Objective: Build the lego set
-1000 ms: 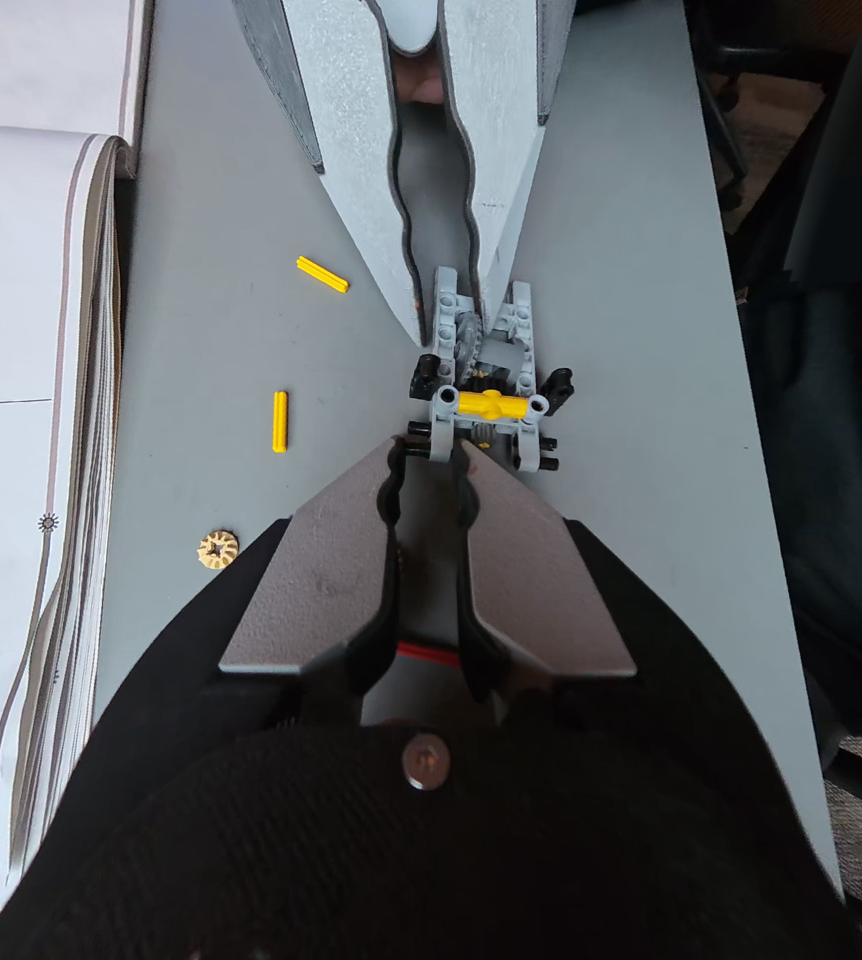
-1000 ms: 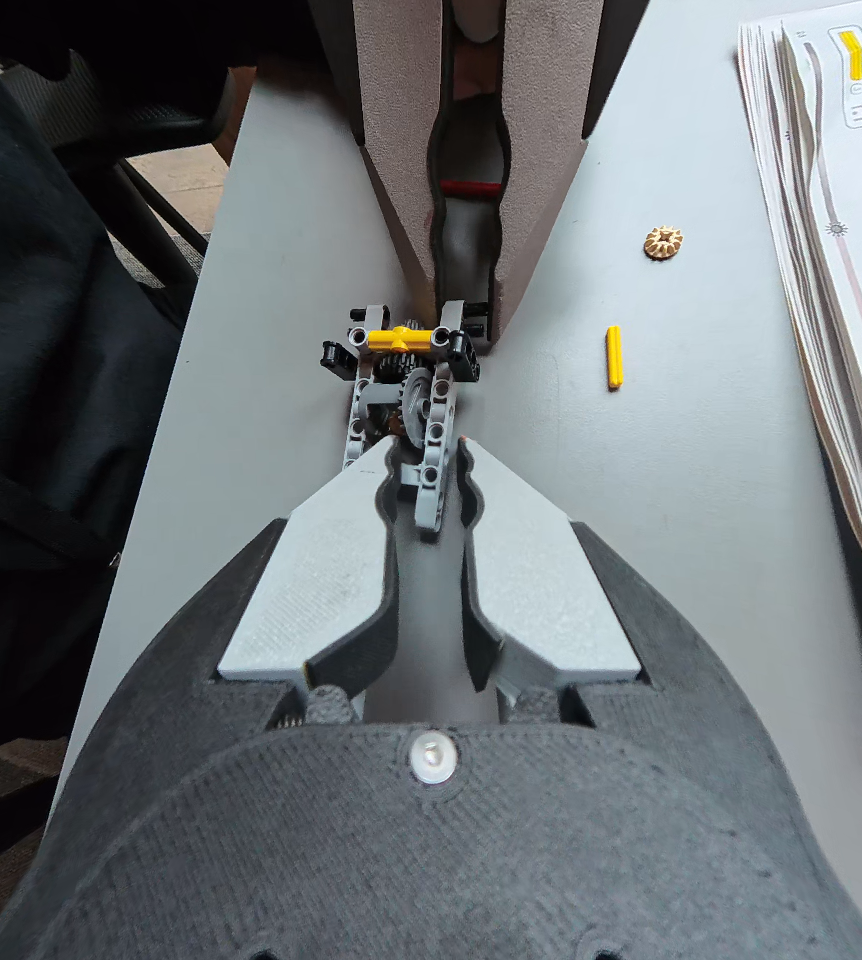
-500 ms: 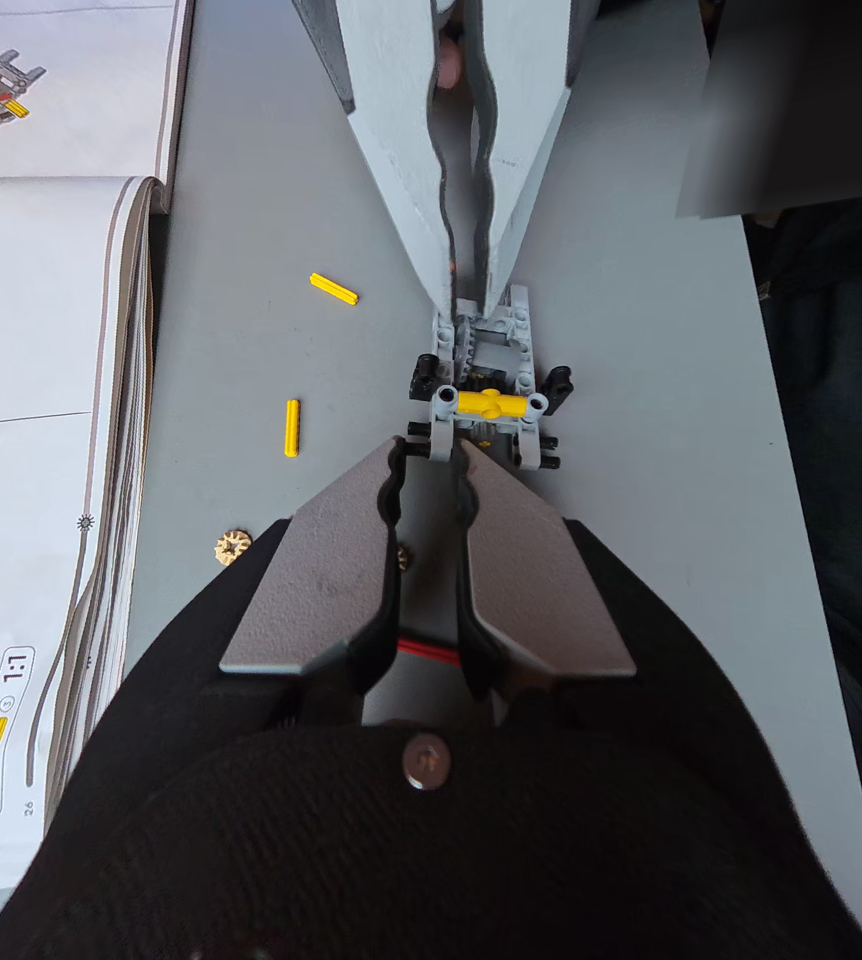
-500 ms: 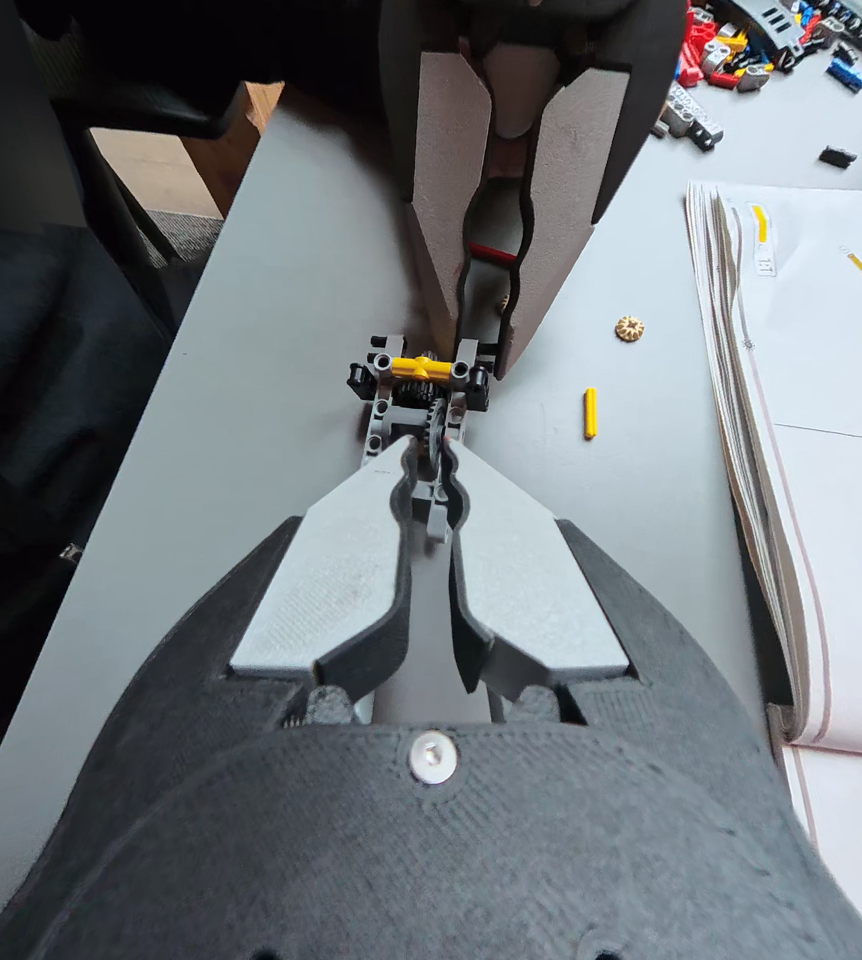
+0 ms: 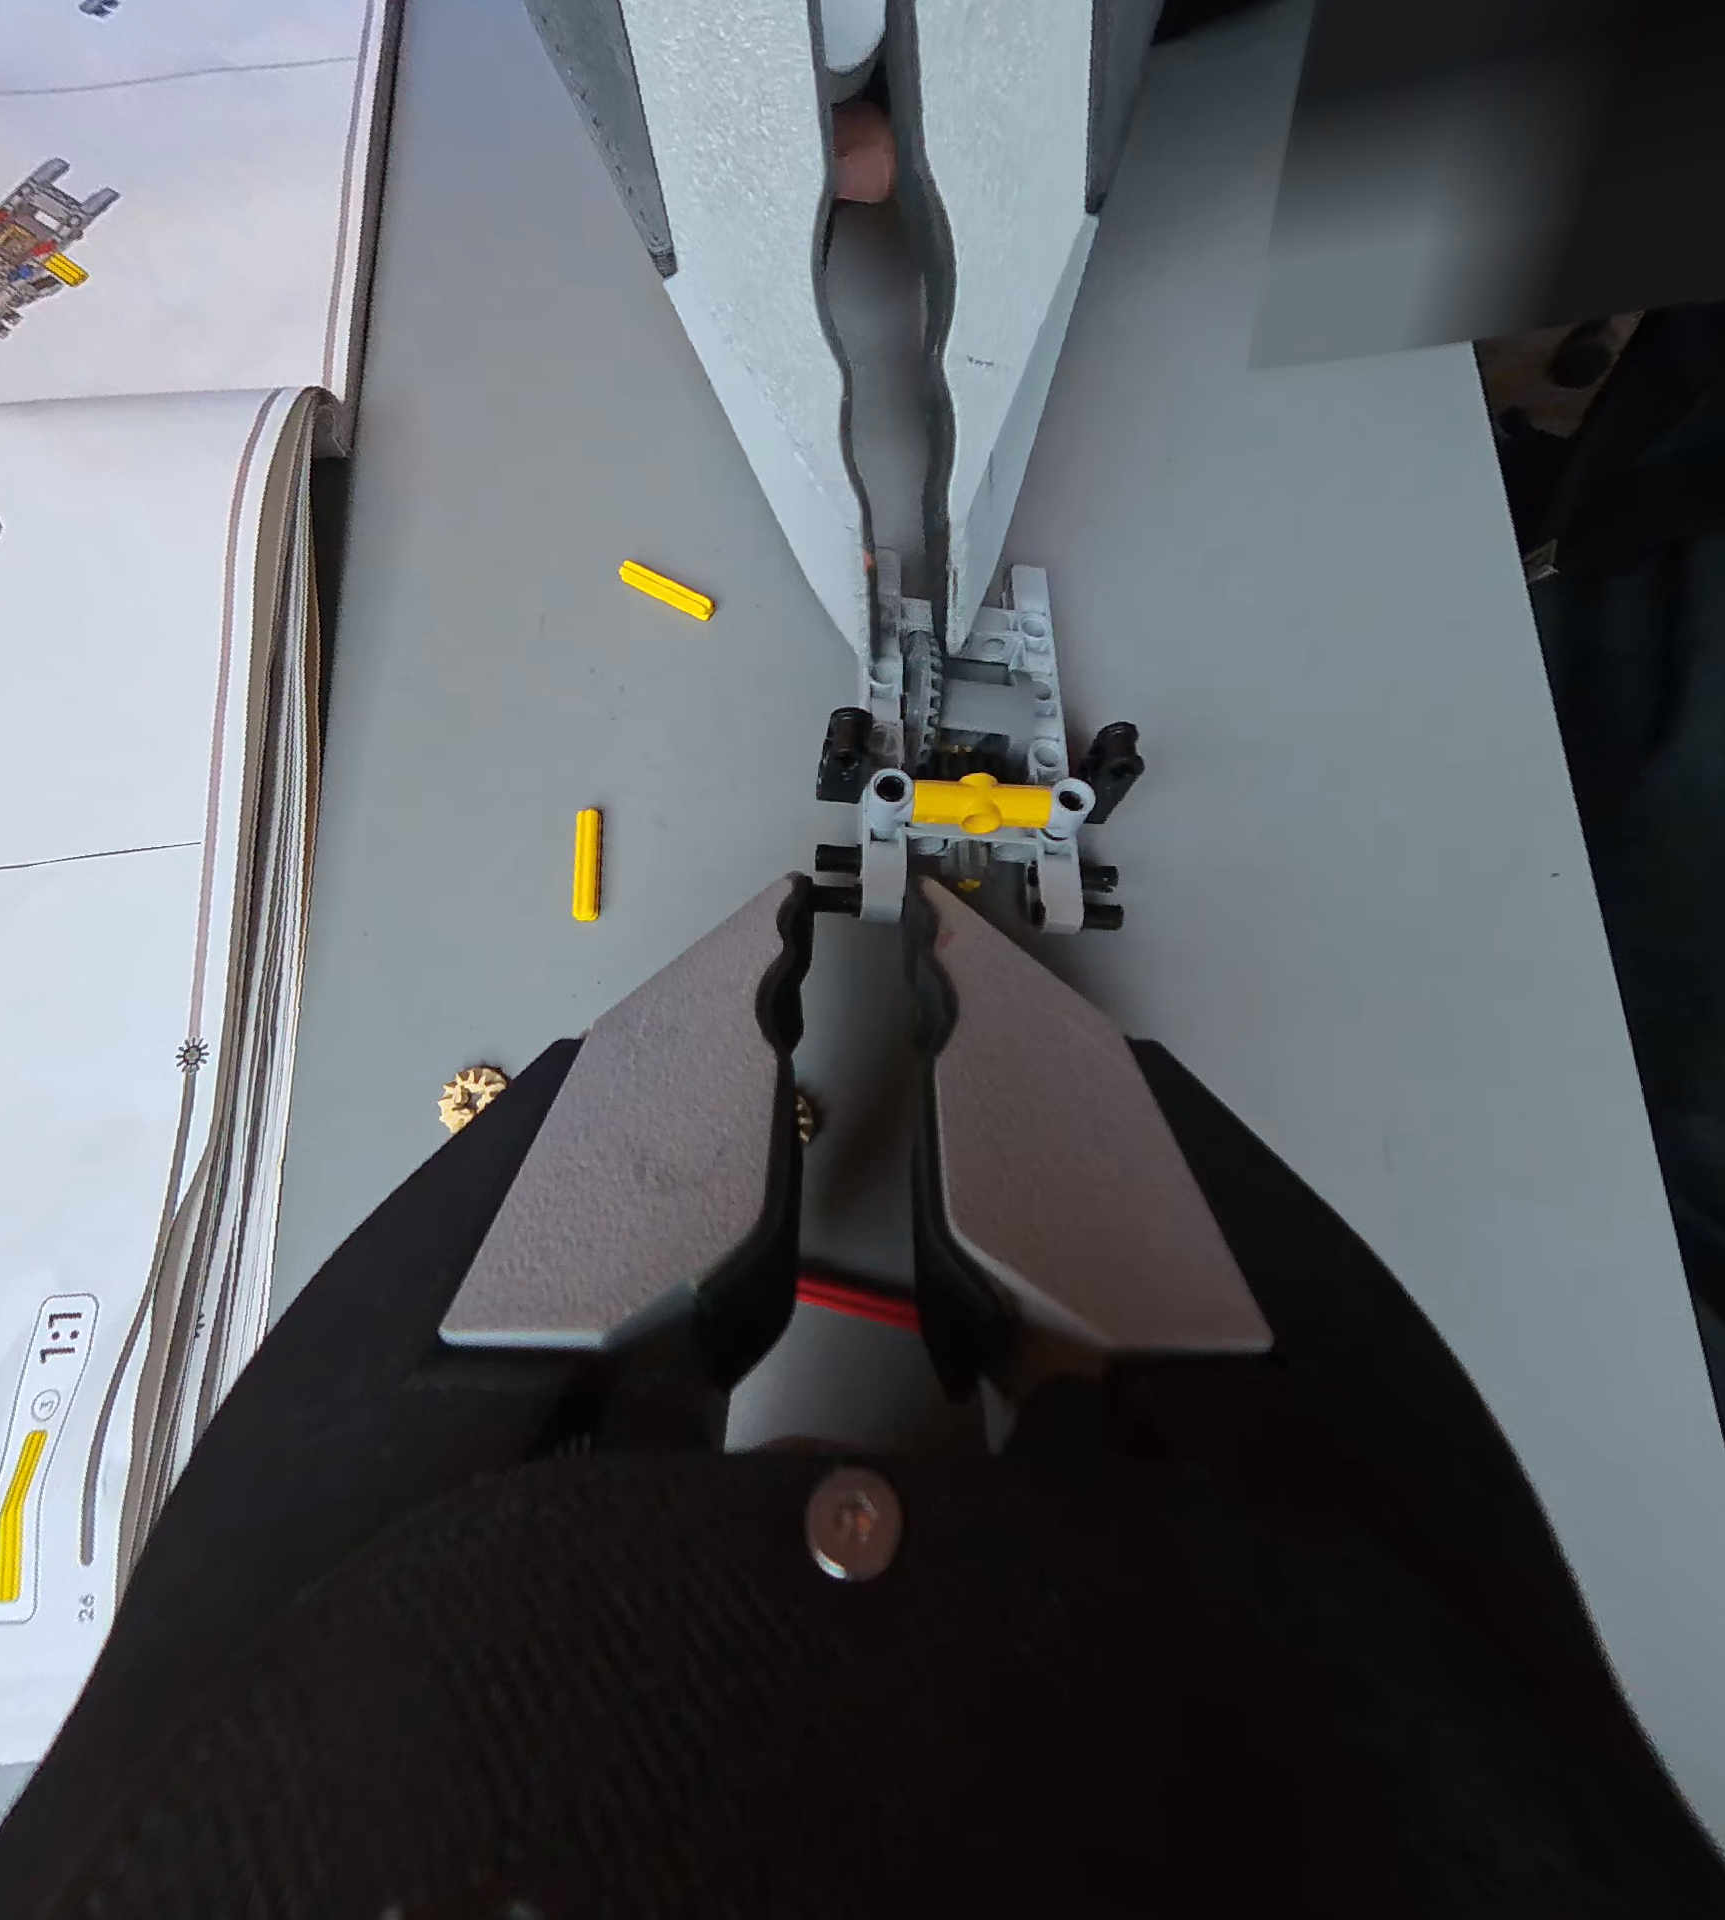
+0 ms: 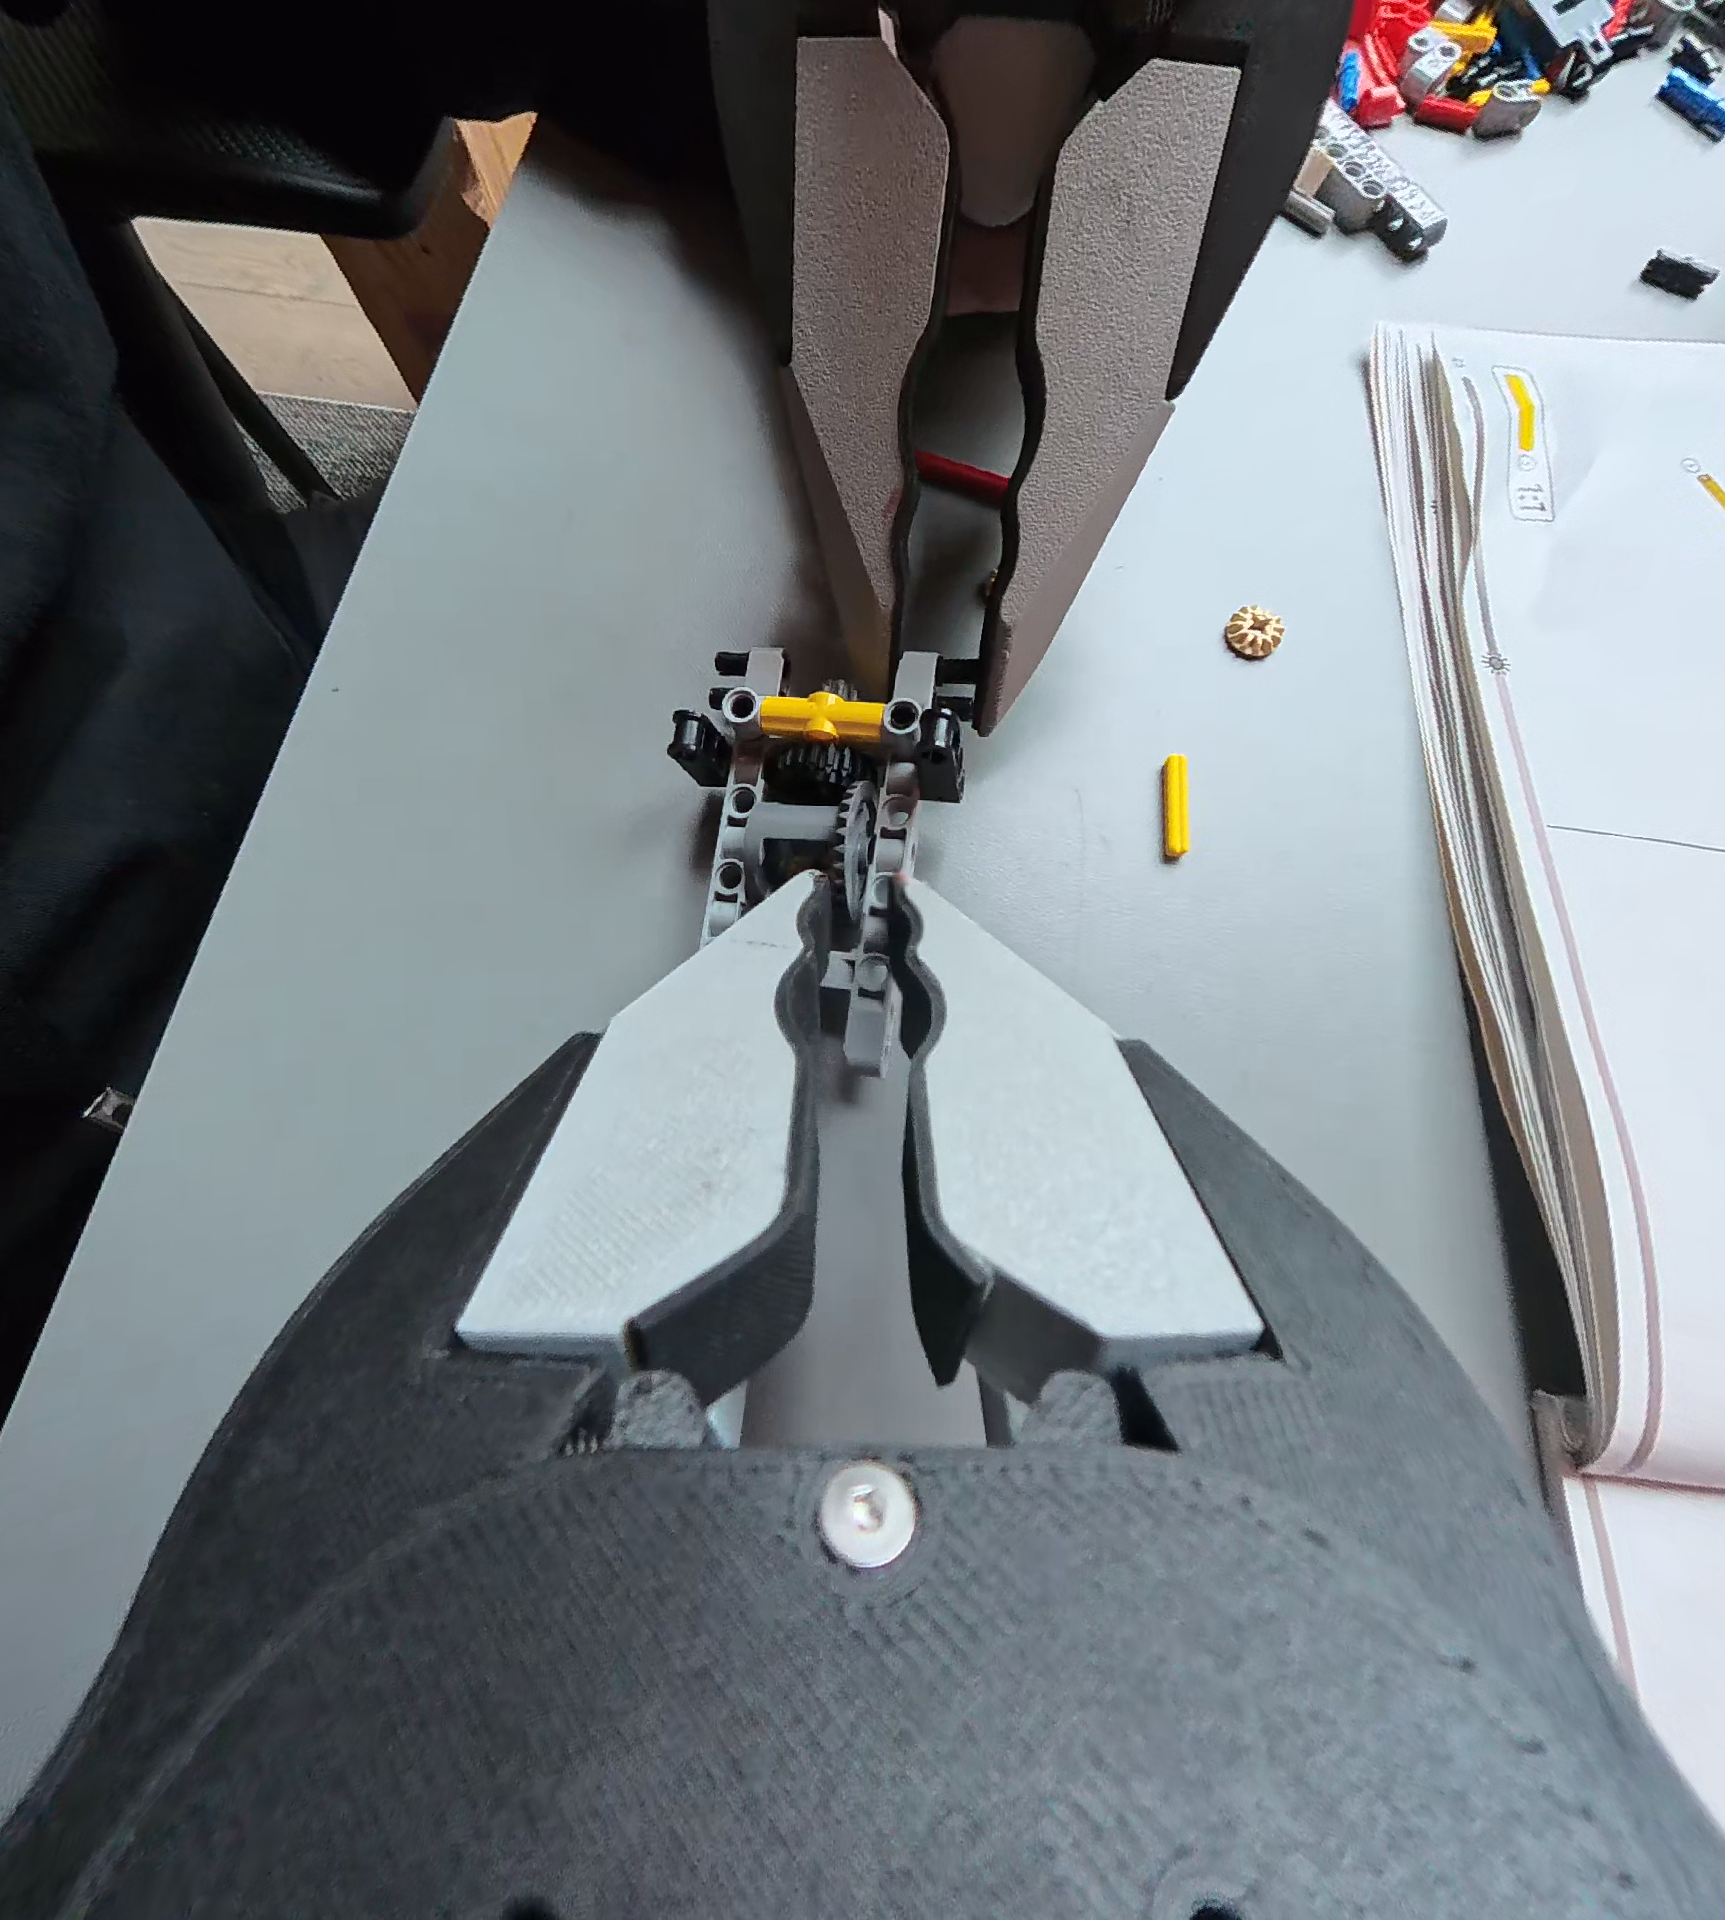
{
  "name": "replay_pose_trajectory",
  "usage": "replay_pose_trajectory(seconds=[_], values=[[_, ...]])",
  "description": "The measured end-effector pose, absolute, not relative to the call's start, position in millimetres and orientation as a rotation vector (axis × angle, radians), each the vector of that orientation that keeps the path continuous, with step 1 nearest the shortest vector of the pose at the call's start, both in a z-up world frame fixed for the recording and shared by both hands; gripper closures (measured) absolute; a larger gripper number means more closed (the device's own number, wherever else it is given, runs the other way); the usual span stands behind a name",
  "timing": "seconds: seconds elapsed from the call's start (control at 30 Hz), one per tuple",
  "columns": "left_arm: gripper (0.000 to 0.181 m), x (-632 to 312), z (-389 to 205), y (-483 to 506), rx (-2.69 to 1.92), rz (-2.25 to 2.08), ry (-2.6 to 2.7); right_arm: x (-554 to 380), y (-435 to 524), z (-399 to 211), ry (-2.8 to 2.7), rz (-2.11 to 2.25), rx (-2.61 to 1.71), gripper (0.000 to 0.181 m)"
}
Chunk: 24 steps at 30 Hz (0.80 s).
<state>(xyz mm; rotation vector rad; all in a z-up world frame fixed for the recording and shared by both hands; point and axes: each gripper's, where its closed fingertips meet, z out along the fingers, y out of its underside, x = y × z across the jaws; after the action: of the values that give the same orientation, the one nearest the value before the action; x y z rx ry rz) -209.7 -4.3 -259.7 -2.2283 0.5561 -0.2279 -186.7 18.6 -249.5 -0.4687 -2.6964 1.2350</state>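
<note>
Lego assembly [image 5: 962, 769], on the worktop [image 5: 1253, 935] between both fingers: we are now closing the right gripper [image 6: 856, 935] onto its grey beam, narrower than a second ago; the left gripper [image 5: 863, 914] is still pinching the opposite beam, steadying it.

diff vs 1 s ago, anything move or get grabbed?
The right gripper narrowed from loosely open to shut on the grey lego assembly at its beam end. Unchanged: the left gripper holds a light grey arm at the opposite end, the assembly sits on the table, and the two yellow rods and the tan gear lie loose.
</note>
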Motion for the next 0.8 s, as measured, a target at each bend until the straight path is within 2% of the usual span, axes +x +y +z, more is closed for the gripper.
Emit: replay_pose_trajectory(seconds=[0.8], values=[[0.167, -211, -258, -4, -2.214, -0.207, 0.552, -185, 19, -242, -2.666, 1.255, -0.426, 0.172]])
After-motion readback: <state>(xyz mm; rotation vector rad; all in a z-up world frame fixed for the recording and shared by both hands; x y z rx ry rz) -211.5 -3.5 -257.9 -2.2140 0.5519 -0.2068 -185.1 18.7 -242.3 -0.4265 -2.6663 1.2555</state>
